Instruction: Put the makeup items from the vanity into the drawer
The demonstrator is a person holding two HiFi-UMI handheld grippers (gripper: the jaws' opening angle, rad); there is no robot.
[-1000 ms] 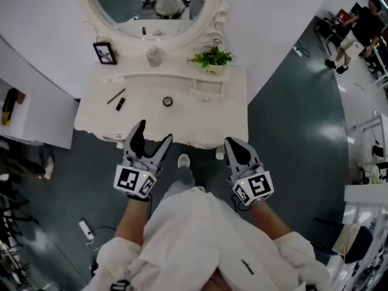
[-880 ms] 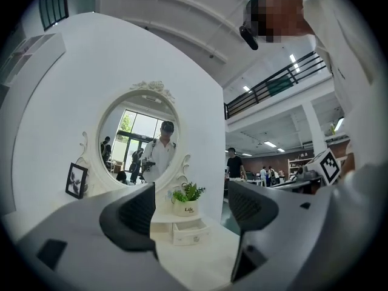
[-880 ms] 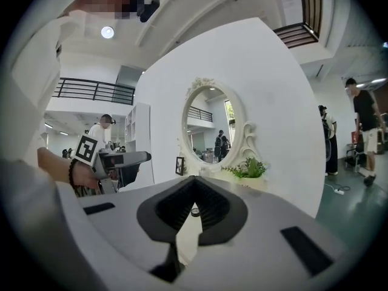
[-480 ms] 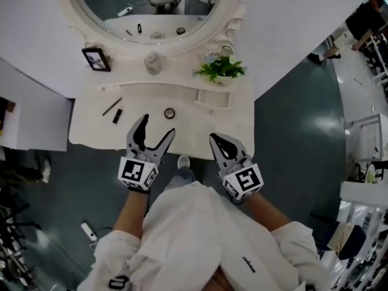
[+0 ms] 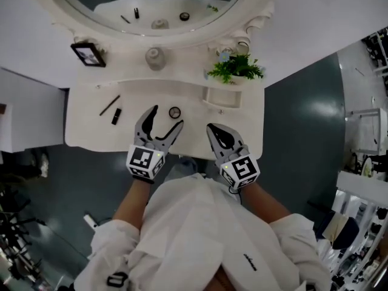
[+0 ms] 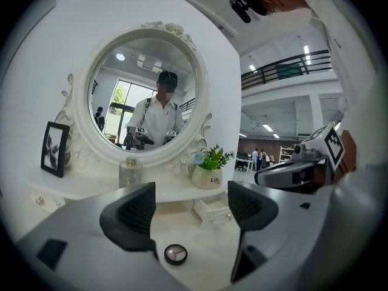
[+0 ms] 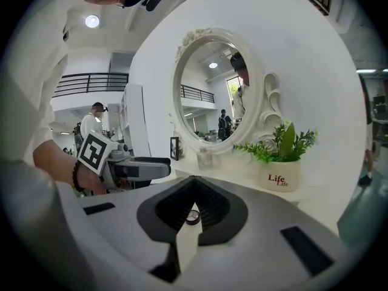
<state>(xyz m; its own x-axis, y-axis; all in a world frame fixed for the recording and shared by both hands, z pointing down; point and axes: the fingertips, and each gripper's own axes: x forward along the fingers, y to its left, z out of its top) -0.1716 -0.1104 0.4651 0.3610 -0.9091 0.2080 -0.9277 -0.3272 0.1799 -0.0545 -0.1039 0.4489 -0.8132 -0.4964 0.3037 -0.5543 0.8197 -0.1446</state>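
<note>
On the white vanity top (image 5: 85, 129) lie a round black compact (image 5: 175, 112), a thin dark pencil (image 5: 110, 105) and a short black tube (image 5: 116, 116). My left gripper (image 5: 166, 117) is open over the vanity, its fingertips just short of the compact on either side. In the left gripper view the compact (image 6: 176, 254) lies low between the open jaws of that gripper (image 6: 191, 214). My right gripper (image 5: 213, 129) is shut and holds nothing, right of the compact. In the right gripper view, the compact (image 7: 193, 216) shows through the gap below the tips of the right gripper (image 7: 193, 187).
A small white drawer (image 5: 219, 96) sits in the raised shelf at the right, also seen in the left gripper view (image 6: 212, 209). A potted plant (image 5: 236, 68), a glass bottle (image 5: 155, 57) and a photo frame (image 5: 88, 54) stand below the round mirror (image 5: 151, 5).
Both grippers have moved forward from the vanity's front edge to over its top. The left one now reaches the compact. Neither has changed its state.
</note>
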